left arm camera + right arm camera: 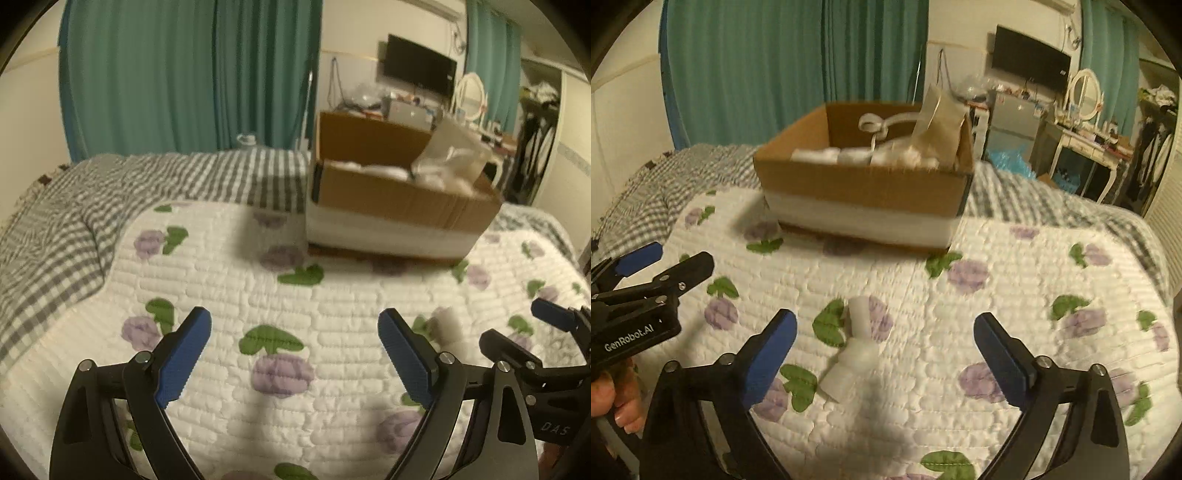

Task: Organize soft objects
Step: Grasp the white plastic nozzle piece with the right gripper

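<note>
Left gripper (295,347) and right gripper (884,349) both wide apart, empty, over quilt (960,314); white cloth (855,350) between right jaws, untouched; box (864,192) beyond

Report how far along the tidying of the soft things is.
Done: several white soft items already lie in the cardboard box. In hand: nothing; the left gripper and right gripper are both open and empty. Left: one white soft piece lies on the floral quilt, just ahead of the right gripper.
</note>
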The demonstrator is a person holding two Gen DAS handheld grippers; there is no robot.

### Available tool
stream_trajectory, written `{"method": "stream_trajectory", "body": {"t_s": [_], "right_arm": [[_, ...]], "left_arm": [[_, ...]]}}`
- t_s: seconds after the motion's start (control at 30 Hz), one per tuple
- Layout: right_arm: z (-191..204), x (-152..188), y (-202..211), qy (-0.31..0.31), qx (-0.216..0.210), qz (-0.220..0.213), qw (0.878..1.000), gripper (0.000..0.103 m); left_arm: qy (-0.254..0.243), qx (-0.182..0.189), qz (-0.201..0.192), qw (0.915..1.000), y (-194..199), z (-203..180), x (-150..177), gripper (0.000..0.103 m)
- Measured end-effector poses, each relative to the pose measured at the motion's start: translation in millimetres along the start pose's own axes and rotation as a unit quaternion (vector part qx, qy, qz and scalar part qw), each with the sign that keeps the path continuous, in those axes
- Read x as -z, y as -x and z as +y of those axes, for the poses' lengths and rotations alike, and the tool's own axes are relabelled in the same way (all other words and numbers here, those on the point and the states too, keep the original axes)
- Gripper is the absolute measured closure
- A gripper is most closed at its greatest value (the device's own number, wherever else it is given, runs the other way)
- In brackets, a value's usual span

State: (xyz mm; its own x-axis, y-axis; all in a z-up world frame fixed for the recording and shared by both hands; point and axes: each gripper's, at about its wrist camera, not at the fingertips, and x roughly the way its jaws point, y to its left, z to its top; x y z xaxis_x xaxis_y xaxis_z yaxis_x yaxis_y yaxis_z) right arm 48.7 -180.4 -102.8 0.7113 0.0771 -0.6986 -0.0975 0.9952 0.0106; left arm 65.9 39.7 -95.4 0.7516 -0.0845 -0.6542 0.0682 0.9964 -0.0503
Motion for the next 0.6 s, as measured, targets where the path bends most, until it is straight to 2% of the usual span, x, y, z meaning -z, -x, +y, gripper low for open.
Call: {"method": "stream_trajectory", "body": {"t_s": [0.03, 0.07, 0.13, 0.2, 0.3, 0.47, 0.53, 0.6], "right_arm": [[1.1, 2.5, -5.6, 0.002, -0.002, 0.007, 1.0, 0.012], [1.9, 5.1, -10.5, 0.003, -0.003, 0.014, 1.0, 0.014], [4.3, 11.7, -22.7, 0.005, -0.009, 0.032, 0.999, 0.02], [6.5, 17.0, -32.5, 0.006, -0.012, 0.047, 0.999, 0.024], [10.4, 25.1, -48.1, 0.015, -0.013, 0.074, 0.997, 0.033], [11.9, 33.6, -59.1, 0.022, -0.016, 0.096, 0.995, 0.045], [11.8, 33.9, -57.0, 0.021, -0.03, 0.096, 0.995, 0.067], [13.1, 34.4, -54.9, 0.021, -0.032, 0.097, 0.995, 0.069]], "left_arm": [[-0.003, -0.002, 0.003, 1.0, -3.3, -1.3, 1.5, 0.011], [-0.009, -0.004, 0.008, 0.9999, -7.3, -2.8, 4.1, 0.019], [-0.016, -0.005, 0.016, 0.9997, -12.9, -5.1, 7.8, 0.027], [-0.023, -0.004, 0.033, 0.9992, -20.7, -7.1, 12.6, 0.029], [-0.025, -0.001, 0.051, 0.9984, -29.7, -9.1, 19.6, 0.041], [-0.032, 0.006, 0.068, 0.9972, -35.0, -13.2, 26.5, 0.044], [-0.034, 0.008, 0.064, 0.9973, -32.0, -13.9, 26.8, 0.044], [-0.034, 0.01, 0.062, 0.9974, -31.2, -15.1, 26.5, 0.047]]}}
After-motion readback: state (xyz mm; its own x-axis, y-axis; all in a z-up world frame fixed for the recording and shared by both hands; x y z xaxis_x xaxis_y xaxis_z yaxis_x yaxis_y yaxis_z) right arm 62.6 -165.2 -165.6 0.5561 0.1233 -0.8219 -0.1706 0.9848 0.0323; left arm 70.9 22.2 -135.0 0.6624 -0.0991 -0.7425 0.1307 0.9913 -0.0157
